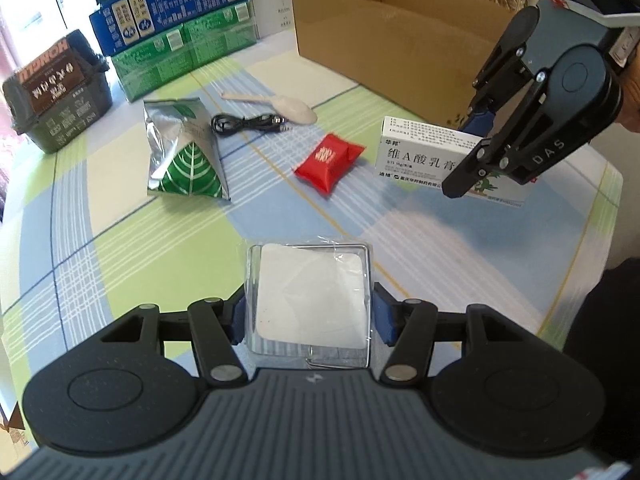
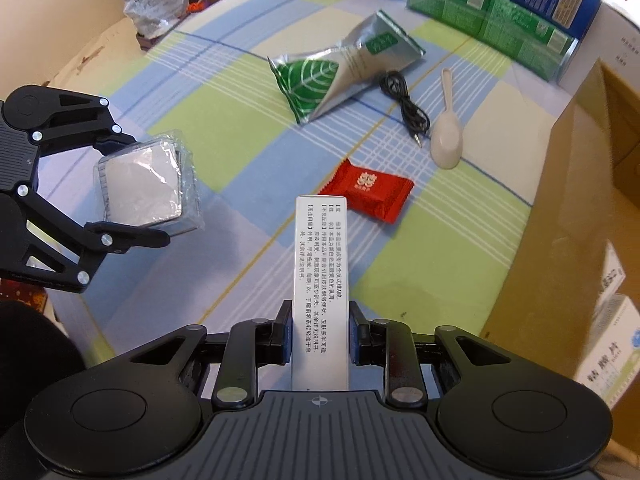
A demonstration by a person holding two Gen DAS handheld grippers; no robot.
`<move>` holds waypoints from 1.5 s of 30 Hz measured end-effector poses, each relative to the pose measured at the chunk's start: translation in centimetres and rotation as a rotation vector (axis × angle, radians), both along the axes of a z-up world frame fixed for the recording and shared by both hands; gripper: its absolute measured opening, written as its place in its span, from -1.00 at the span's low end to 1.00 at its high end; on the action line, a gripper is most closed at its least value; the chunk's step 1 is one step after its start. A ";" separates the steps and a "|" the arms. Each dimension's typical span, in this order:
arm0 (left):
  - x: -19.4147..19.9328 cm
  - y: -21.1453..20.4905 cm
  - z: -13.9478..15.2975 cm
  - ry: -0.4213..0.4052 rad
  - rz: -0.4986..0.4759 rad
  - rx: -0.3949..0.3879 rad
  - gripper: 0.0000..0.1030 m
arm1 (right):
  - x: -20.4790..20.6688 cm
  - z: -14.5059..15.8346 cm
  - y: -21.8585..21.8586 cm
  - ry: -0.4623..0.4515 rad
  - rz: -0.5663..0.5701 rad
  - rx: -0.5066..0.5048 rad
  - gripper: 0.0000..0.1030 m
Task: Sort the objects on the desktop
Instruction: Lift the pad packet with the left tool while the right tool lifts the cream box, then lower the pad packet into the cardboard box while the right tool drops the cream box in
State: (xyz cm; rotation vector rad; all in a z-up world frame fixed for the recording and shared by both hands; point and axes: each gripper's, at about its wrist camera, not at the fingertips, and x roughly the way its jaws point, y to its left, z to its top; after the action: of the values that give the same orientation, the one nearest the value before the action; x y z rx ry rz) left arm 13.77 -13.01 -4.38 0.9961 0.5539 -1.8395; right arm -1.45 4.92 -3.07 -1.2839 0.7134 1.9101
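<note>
My left gripper point(image 1: 306, 320) is shut on a clear plastic packet with a white pad point(image 1: 312, 296) and holds it above the table; it also shows in the right wrist view point(image 2: 142, 188). My right gripper point(image 2: 319, 340) is shut on a white medicine box point(image 2: 321, 280), seen too in the left wrist view point(image 1: 424, 156). On the checked tablecloth lie a red candy packet point(image 1: 330, 162) point(image 2: 370, 192), a silver-green foil pouch point(image 1: 184, 148) point(image 2: 340, 68), a black audio cable point(image 1: 248, 123) point(image 2: 404, 104) and a white spoon point(image 1: 276, 106) point(image 2: 447, 136).
An open cardboard box point(image 1: 396, 36) point(image 2: 576, 208) stands at the far right of the table. Stacked green and blue cartons point(image 1: 176, 28) point(image 2: 500, 4) and a dark tub point(image 1: 56, 92) stand at the back. White medicine boxes point(image 2: 608, 344) lie beside the cardboard box.
</note>
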 end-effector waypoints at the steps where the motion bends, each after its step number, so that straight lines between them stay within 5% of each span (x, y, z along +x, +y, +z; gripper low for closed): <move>1: -0.2 0.2 0.4 0.003 0.000 -0.005 0.05 | 0.0 0.5 -0.3 0.003 -0.001 0.007 -0.55; 25: -8.7 1.7 7.2 0.002 -0.005 -0.026 0.05 | 7.6 10.3 -4.9 0.012 -0.084 0.147 -0.55; 45: -19.3 -5.6 11.7 0.088 -0.019 -0.053 0.05 | 18.8 14.6 -2.1 0.014 -0.278 0.210 -0.55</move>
State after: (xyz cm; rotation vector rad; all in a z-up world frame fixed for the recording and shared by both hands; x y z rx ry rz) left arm -5.58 -18.65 7.30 0.8914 0.5477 -1.9130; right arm 17.36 2.77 11.48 -0.9872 0.6433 1.7177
